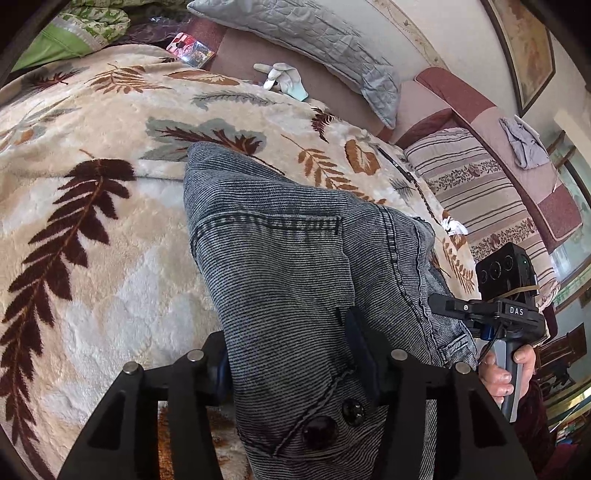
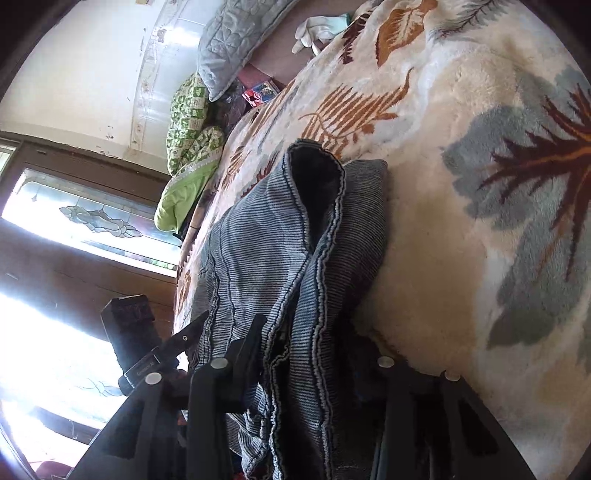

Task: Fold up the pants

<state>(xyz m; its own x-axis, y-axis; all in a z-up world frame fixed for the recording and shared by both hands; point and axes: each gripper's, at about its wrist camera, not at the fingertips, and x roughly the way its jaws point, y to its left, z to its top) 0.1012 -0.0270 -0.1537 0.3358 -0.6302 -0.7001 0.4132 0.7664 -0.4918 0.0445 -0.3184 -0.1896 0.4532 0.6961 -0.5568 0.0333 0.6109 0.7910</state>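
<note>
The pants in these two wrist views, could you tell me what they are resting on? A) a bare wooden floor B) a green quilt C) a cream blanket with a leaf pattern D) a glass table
C: the grey-blue striped pants, gripped by the left gripper and the right gripper, stretch out over the cream blanket printed with brown and orange leaves.

Home bedroom: blanket point(image 1: 110, 229), pillows point(image 1: 295, 33)
</note>
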